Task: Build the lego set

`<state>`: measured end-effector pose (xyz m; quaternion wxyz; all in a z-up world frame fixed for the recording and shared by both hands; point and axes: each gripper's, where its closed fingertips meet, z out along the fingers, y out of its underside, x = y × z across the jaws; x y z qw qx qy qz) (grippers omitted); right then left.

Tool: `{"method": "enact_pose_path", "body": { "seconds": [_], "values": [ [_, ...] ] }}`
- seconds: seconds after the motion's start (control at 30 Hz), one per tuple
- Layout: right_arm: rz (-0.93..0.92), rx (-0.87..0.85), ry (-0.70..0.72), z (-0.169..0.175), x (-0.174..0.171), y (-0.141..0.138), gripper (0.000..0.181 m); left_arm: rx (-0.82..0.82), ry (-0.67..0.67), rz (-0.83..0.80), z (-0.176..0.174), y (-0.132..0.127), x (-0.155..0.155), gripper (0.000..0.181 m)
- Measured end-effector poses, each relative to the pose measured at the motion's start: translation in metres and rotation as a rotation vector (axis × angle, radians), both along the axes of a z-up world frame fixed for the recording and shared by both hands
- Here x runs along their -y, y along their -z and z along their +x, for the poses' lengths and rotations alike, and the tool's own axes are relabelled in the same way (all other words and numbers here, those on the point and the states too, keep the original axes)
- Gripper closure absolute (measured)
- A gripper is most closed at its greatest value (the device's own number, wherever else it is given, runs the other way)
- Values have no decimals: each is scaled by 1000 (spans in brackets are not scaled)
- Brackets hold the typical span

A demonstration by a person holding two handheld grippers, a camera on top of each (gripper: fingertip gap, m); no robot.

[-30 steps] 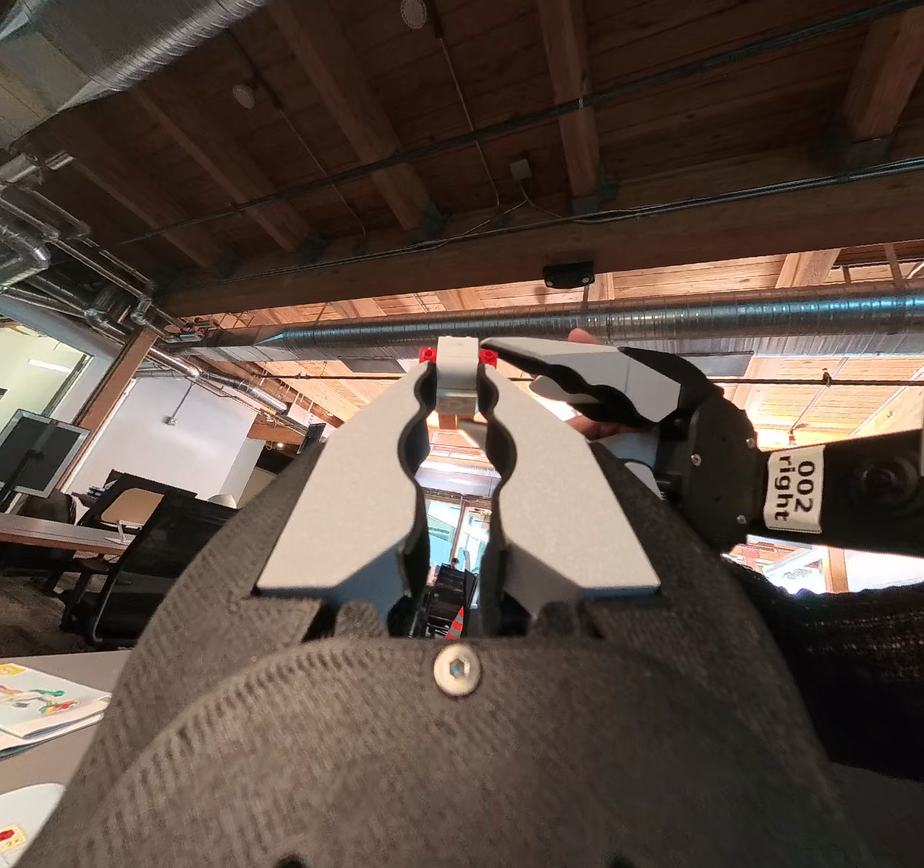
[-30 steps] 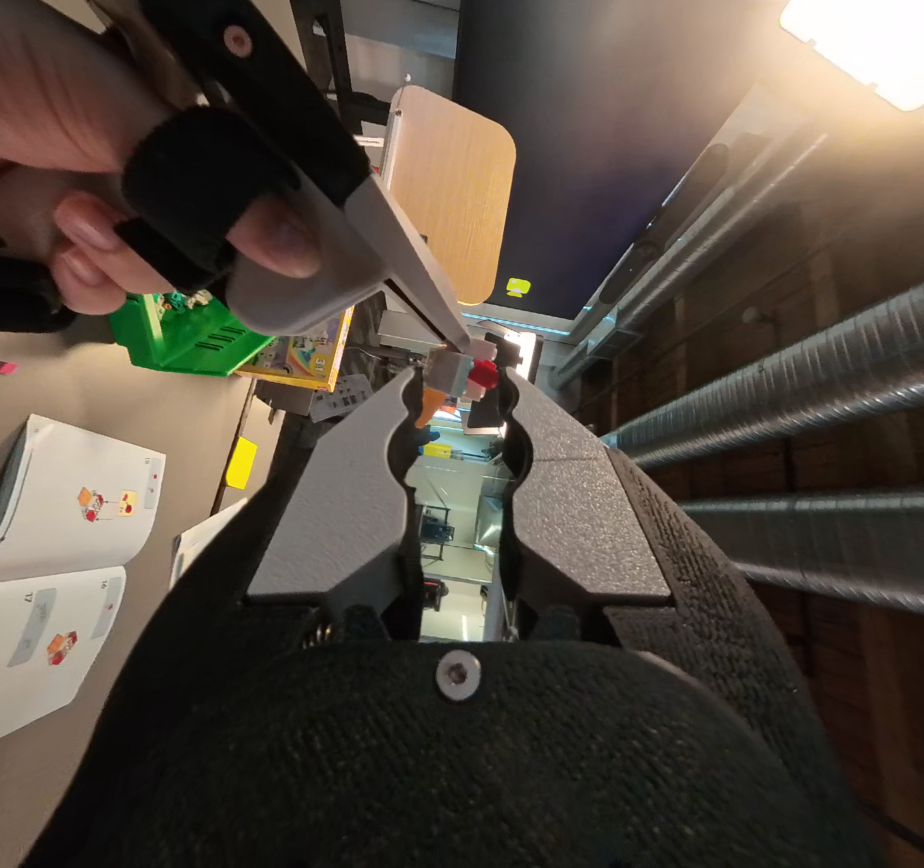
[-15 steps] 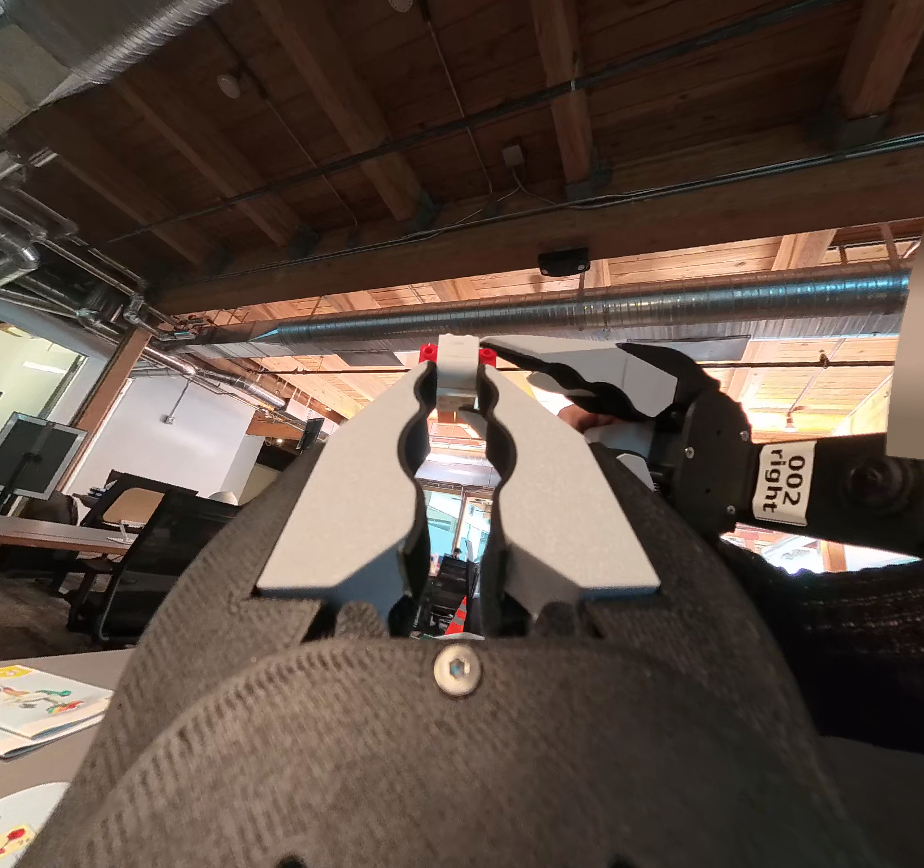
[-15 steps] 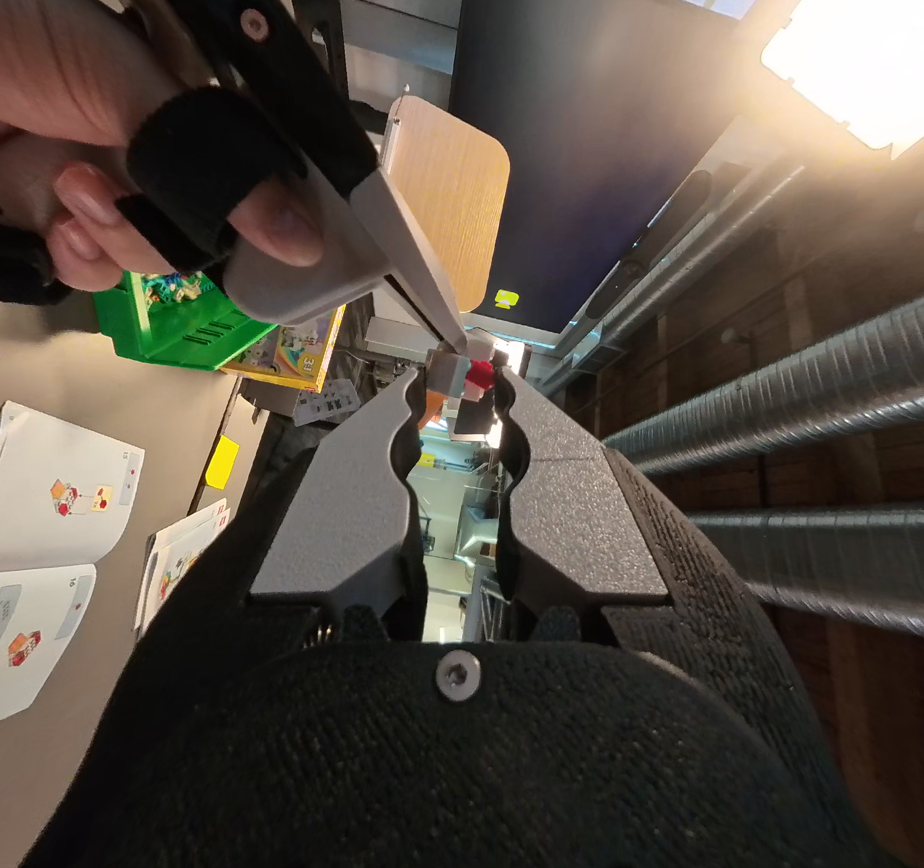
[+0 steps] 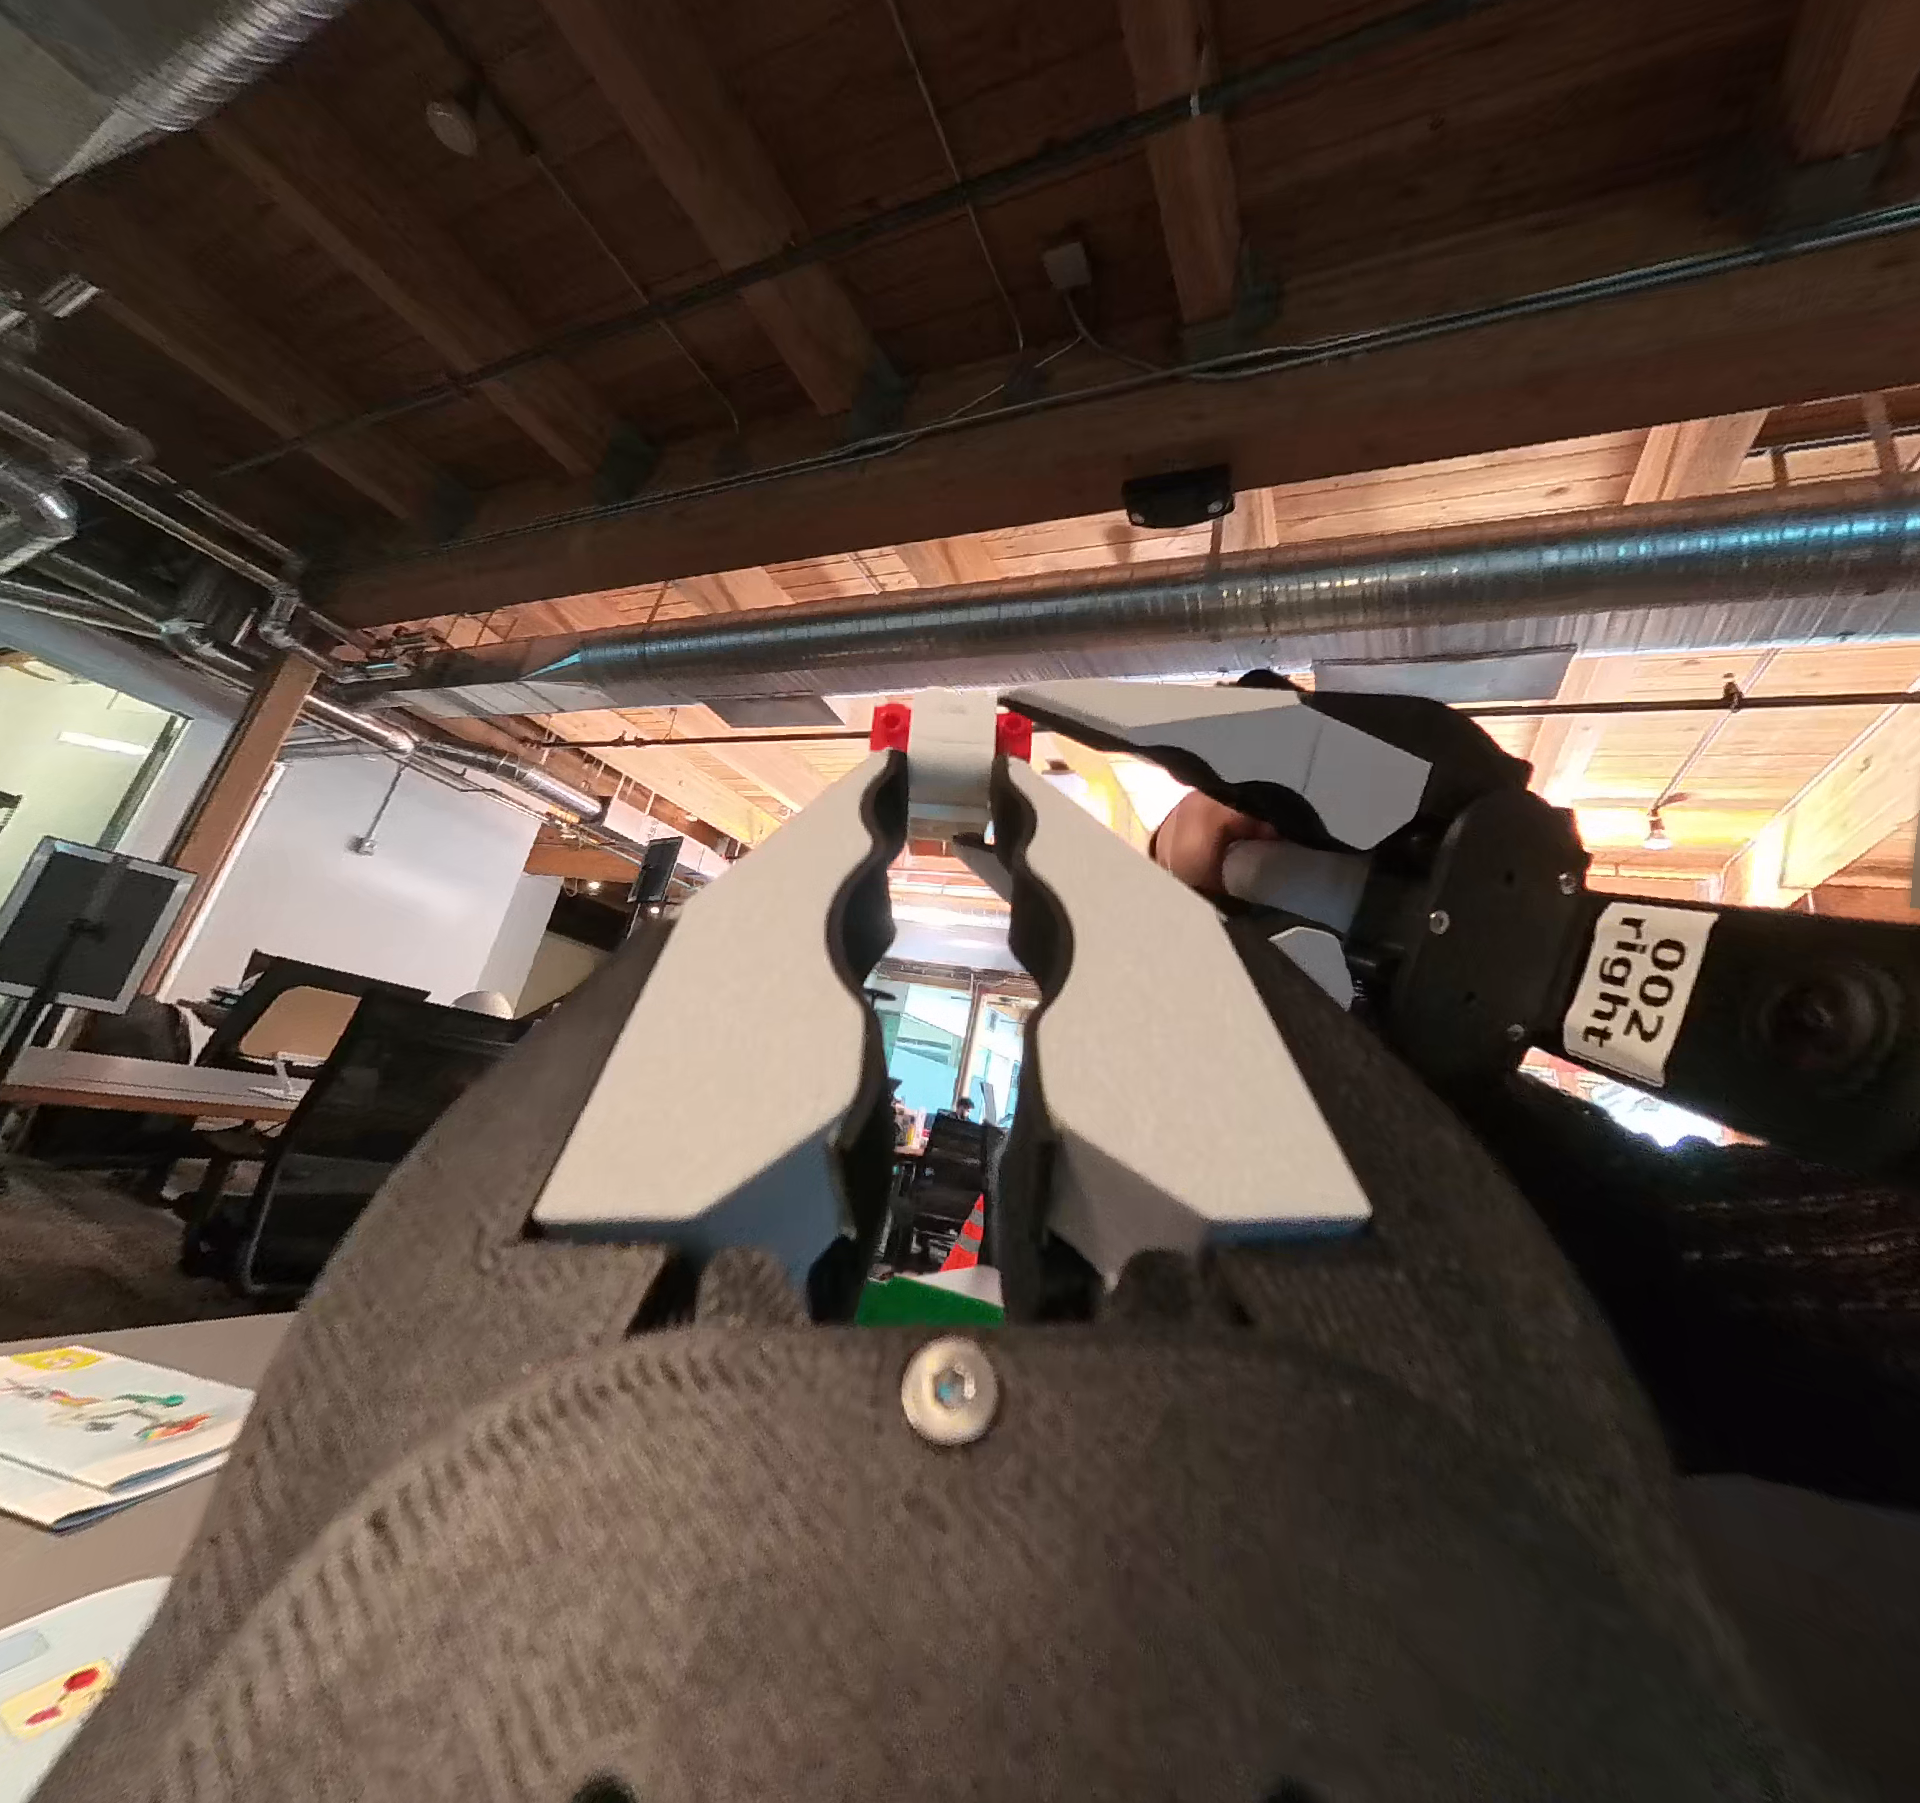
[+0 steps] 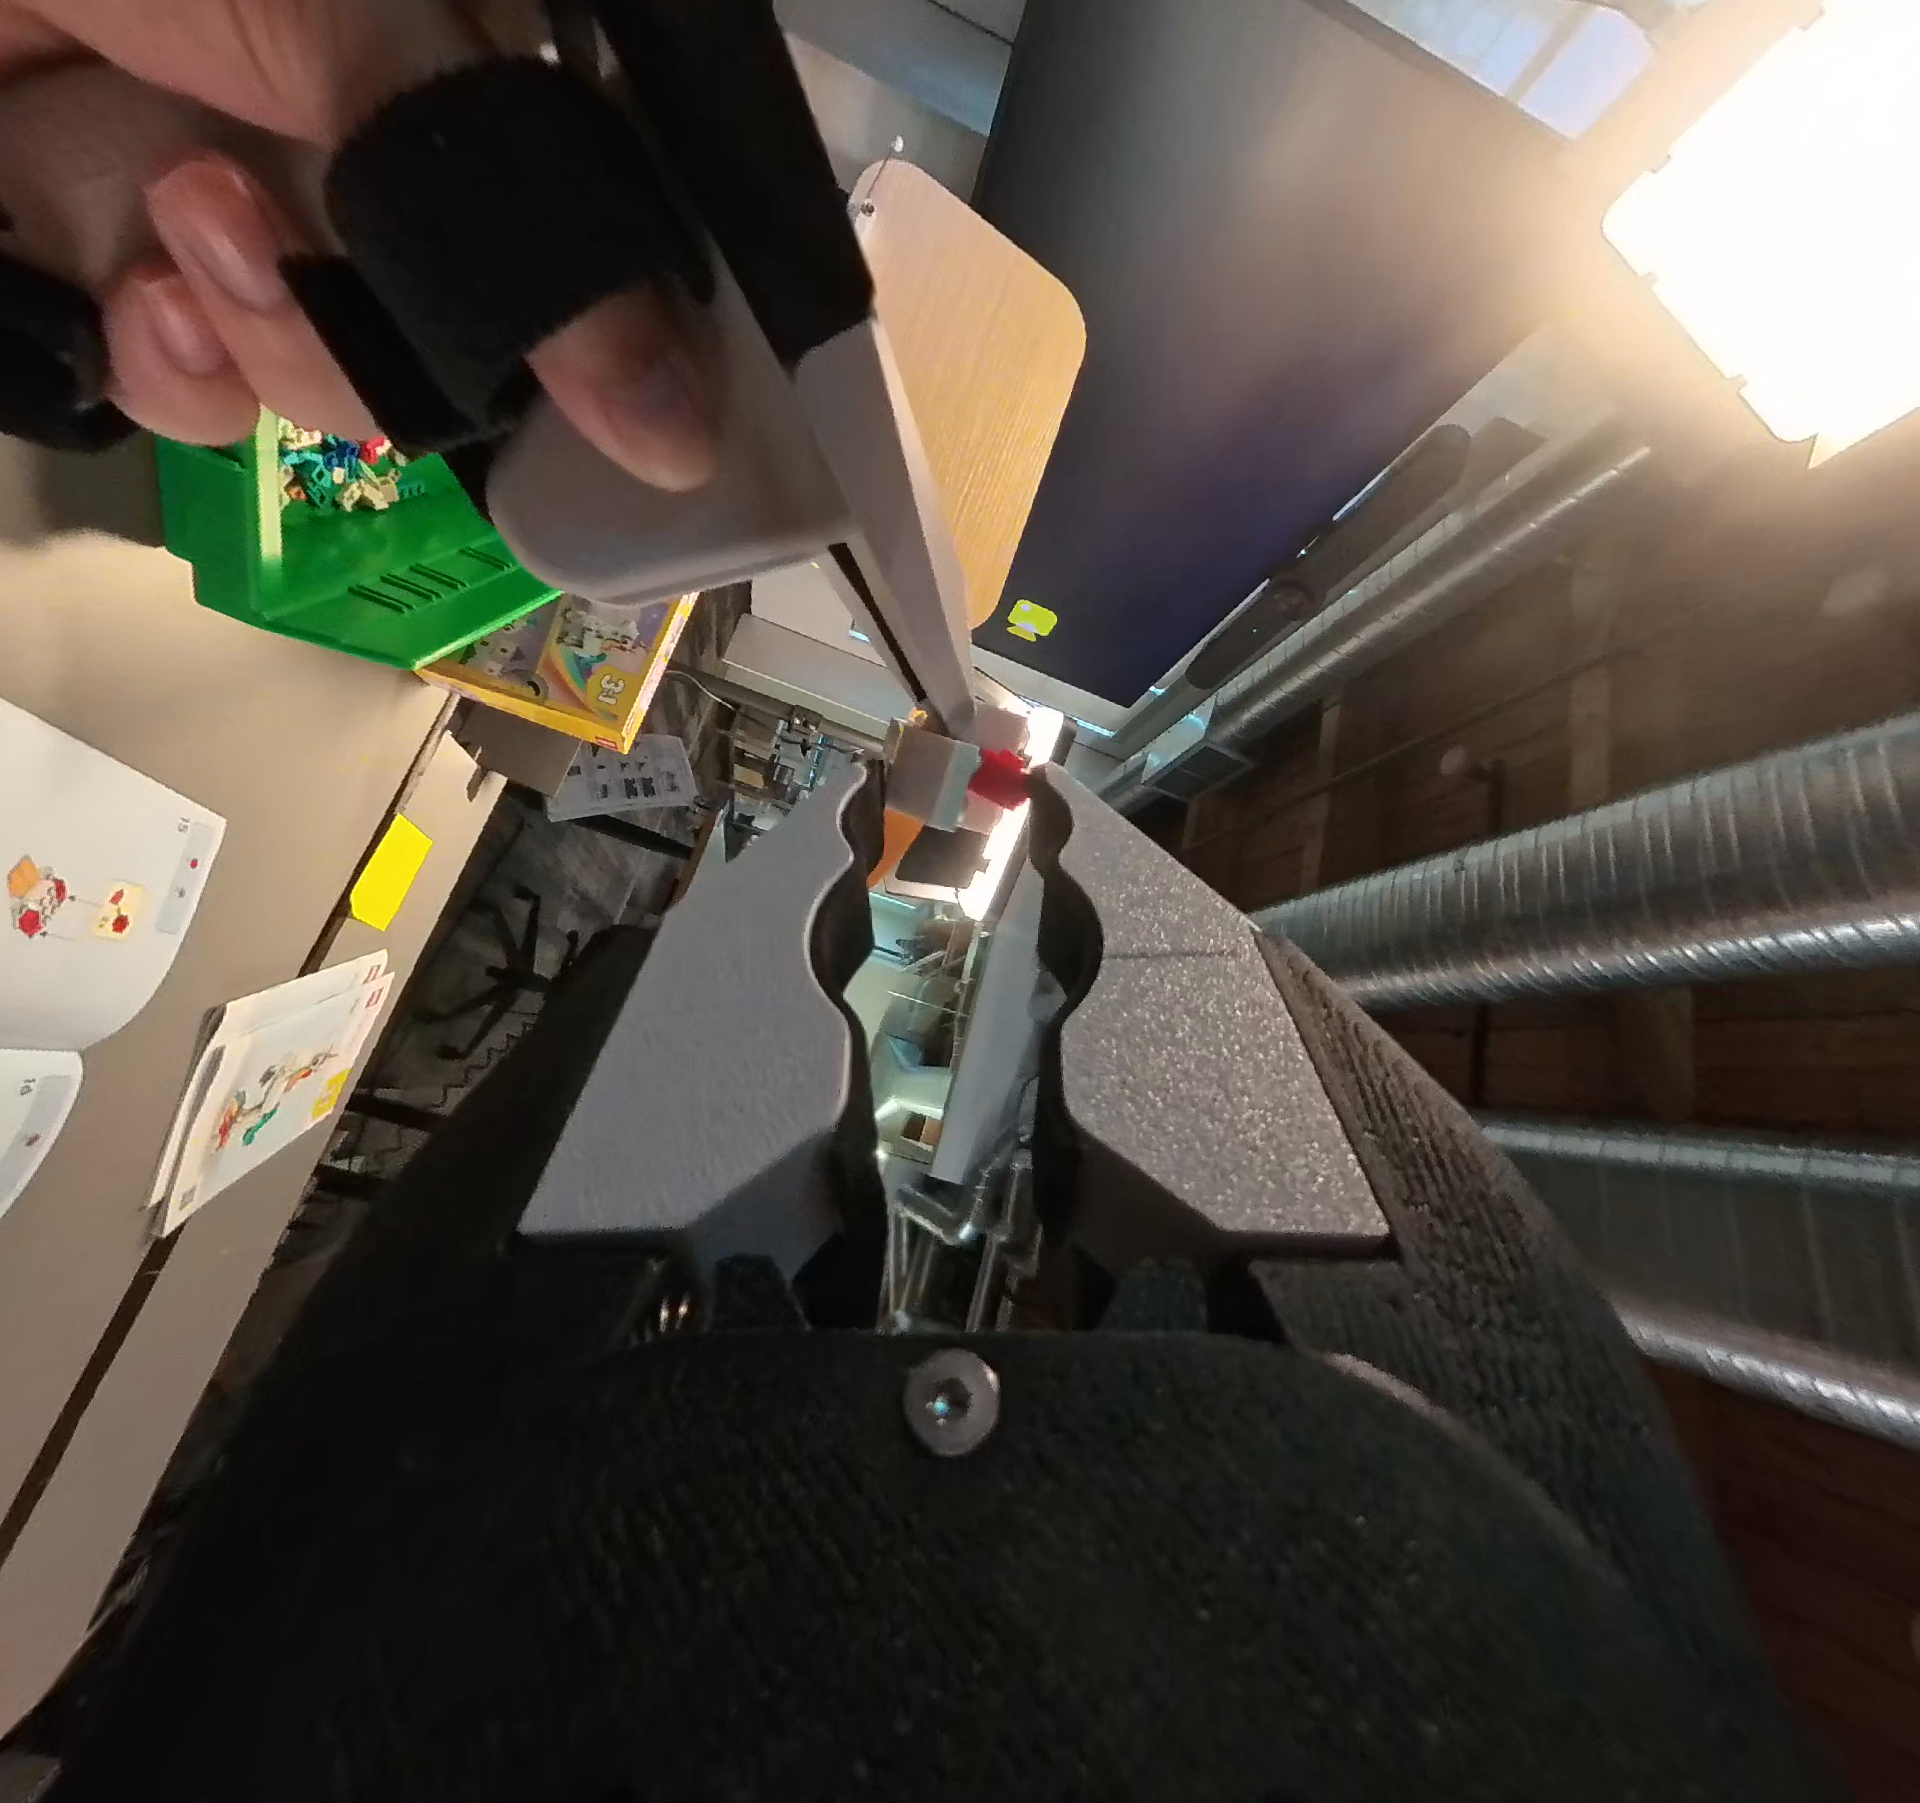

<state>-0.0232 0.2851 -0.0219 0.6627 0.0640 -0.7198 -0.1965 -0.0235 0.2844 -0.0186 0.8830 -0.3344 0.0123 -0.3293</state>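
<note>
Pinching a grey-and-red lego piece point(image 5: 948, 761) in our left tongs point(image 5: 951, 777), we hold our right tongs point(image 6: 948, 797) slightly parted, its tips at the piece's 3 o'clock.

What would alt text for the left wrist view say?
The left gripper pinches a small white and red lego piece, held up toward a wooden ceiling. The right gripper reaches in from the right, its tip at the piece.

Grey-fingered claw point(image 5: 951, 797) on black textured body, silver screw point(image 5: 950, 1404).
</note>
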Motion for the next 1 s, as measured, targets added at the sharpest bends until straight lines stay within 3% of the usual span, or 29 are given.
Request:
{"method": "enact_pose_path", "body": {
  "seconds": [0.33,0.8,1.0],
  "values": [
    [15,-10,26,3,-6,4,155,-13,9,-33,3,4,-6,166],
    [26,-4,185,27,-38,3,155,-67,151,-83,27,3,-38,166],
    [36,9,189,29,-39,7,155,-86,163,-108,30,8,-39,166]
  ]
}}
